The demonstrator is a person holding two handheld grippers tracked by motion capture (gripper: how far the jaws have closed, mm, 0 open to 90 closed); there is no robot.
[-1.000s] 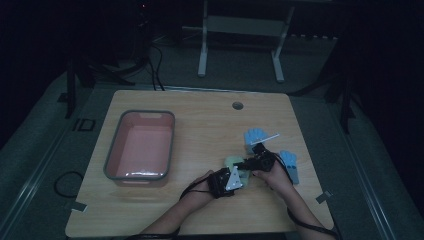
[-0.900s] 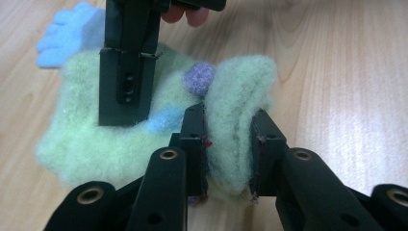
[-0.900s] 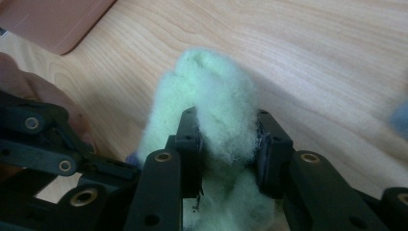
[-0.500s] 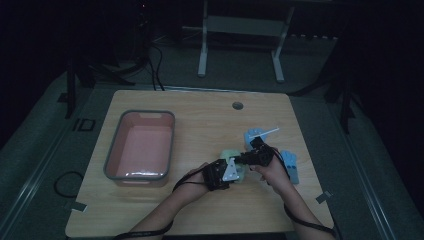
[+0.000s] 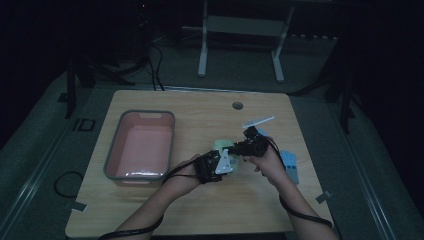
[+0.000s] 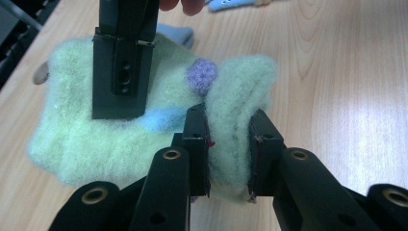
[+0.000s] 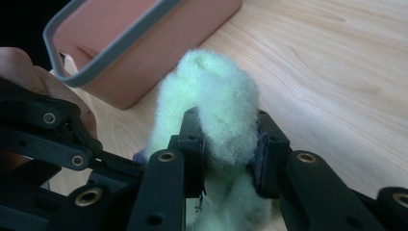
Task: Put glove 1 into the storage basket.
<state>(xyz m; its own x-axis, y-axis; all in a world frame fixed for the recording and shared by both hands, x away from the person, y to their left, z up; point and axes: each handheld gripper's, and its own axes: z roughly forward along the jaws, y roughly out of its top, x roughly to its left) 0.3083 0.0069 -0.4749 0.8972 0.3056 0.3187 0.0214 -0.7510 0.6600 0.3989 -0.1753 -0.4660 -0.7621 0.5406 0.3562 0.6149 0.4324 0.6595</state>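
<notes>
Both tongs, left (image 6: 227, 154) and right (image 7: 227, 156), pinching my sock (image 6: 144, 130), have risen toward 12 o'clock off the tabletop (image 5: 200, 105): lift underway.

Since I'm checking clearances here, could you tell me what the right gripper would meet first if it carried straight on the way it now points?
The right gripper, shut on the fuzzy green sock, points towards the pink bin. Going straight on, it would probably meet the bin's near wall first, though depth is hard to judge and the left gripper sits close alongside.

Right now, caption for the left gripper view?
Left tool pinches a fuzzy green sock while the right tool grips its far side.
</notes>
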